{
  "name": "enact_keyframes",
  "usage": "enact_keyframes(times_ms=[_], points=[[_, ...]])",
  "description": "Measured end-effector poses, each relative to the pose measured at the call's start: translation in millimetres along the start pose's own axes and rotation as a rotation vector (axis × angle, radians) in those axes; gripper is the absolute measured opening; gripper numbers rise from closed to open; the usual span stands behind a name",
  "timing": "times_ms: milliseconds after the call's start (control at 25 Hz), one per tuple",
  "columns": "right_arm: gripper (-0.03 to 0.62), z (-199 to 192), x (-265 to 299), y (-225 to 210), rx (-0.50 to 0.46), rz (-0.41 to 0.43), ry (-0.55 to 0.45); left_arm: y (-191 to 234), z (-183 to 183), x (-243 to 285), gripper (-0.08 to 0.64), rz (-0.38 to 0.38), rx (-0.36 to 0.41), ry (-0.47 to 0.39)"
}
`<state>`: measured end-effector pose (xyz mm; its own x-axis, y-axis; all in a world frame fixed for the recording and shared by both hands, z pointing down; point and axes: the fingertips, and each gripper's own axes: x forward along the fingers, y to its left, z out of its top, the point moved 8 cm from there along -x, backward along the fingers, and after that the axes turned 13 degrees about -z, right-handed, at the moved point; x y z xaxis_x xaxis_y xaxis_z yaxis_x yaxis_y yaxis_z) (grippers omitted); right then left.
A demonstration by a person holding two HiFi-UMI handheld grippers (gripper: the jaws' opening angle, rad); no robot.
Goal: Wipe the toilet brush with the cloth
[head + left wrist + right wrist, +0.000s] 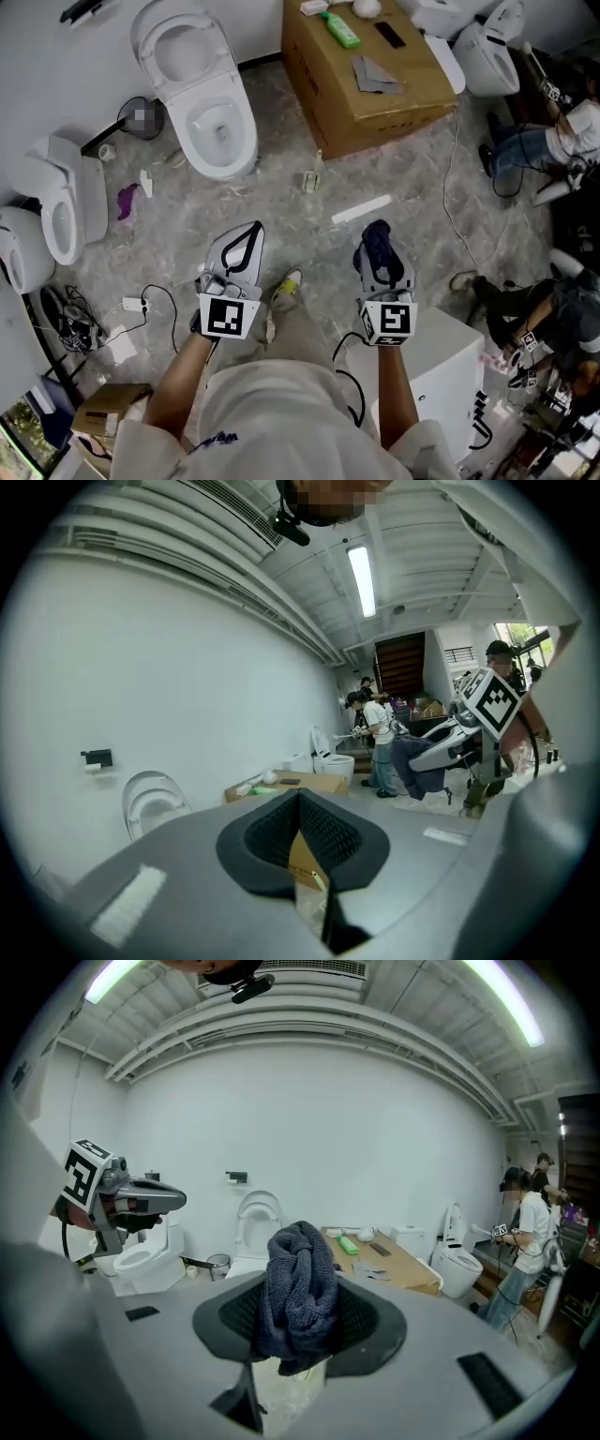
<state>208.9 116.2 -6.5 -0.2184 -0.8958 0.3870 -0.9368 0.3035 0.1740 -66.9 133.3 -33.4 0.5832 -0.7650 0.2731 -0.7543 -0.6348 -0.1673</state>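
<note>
A person is seen from above, standing on a grey marbled floor [412, 187] among several white ceramic toilets, with a gripper held in each hand.

The left hand-held gripper [251, 234] is held closed and empty. In the left gripper view its black ribbed pads meet at their tips, and nothing is caught between them. The right hand-held gripper [380, 251] is clamped on a bunched dark blue knitted cloth [300, 1279], which bulges up above the jaws.

The toilet brush cannot be identified with certainty. The likeliest candidate is a thin black long-handled item [105, 139] on the floor by the wall. It ends at a small round grey container and lies between an open oval white toilet [211, 112] and a second white toilet [66, 202] at the far left. Its long axis is seen running from lower left to upper right in the head view.

This item lies ahead of the person and well to the left, apart from both grippers. The empty left gripper is judged the nearer of the two, so the handle would probably be taken with it. The cloth would then be brought across from the right.
</note>
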Motion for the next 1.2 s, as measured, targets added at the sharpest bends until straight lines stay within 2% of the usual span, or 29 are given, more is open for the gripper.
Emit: enact_keyframes(times_ms=[240, 480, 640, 760, 960, 1120, 1200], points=[[0.156, 16, 70, 21, -0.012, -0.007, -0.019, 38, -24, 42, 0.0, -0.029, -0.016, -0.051], [0.155, 19, 92, 45, -0.031, -0.024, -0.006, 59, -39, 74, 0.0, -0.081, -0.032, -0.081], [0.156, 4, 101, 52, -0.053, -0.016, -0.009, 57, -59, 84, 0.0, -0.101, -0.072, -0.038], [0.156, -20, 125, 45, -0.063, -0.021, -0.011, 55, -86, 109, 0.0, -0.119, -0.066, -0.019], [0.156, -81, 183, 46, -0.091, -0.036, -0.004, 58, -159, 151, 0.0, -0.087, -0.094, -0.012], [0.156, -149, 232, 52, -0.072, -0.053, -0.014, 49, -229, 193, 0.0, -0.062, -0.124, -0.021], [0.156, -190, 258, 55, -0.057, -0.092, -0.034, 44, -271, 219, 0.0, -0.047, -0.14, -0.037]])
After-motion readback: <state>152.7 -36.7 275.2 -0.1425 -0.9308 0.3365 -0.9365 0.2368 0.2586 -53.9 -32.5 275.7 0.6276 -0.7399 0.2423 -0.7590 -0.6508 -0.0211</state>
